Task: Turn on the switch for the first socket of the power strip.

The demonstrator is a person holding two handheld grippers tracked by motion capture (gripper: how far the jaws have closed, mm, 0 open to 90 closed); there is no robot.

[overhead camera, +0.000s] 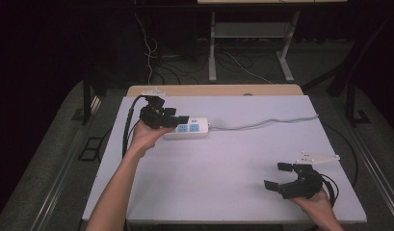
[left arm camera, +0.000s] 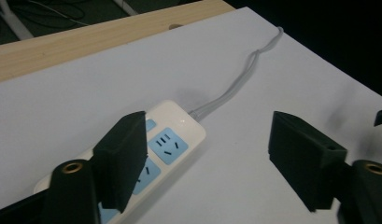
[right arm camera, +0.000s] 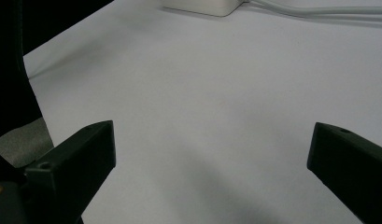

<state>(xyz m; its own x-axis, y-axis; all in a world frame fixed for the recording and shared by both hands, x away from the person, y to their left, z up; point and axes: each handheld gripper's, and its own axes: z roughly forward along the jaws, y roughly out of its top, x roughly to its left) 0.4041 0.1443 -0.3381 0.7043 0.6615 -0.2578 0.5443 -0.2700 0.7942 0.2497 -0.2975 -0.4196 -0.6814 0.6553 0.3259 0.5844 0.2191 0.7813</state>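
Note:
A white power strip (overhead camera: pixel 190 129) with blue socket faces lies on the white tabletop (overhead camera: pixel 223 159), left of centre. Its grey cable (overhead camera: pixel 267 122) runs off to the right. My left gripper (overhead camera: pixel 177 115) hovers open over the strip's left part. In the left gripper view, one jaw hangs above the strip (left arm camera: pixel 167 140), the other above bare table, and the gripper (left arm camera: pixel 207 135) holds nothing. The cable (left arm camera: pixel 235 84) leads away toward the far edge. My right gripper (overhead camera: pixel 275 176) rests open near the front right corner. Its own view shows the gripper (right arm camera: pixel 212 140) over bare table, with the strip (right arm camera: pixel 202 7) far ahead.
A wooden strip (overhead camera: pixel 214 90) borders the table's back edge. Behind it stand metal desk legs (overhead camera: pixel 212 48) with loose cables on the floor. Black cables trail from both grippers. Dark floor lies beyond the table's left and right edges.

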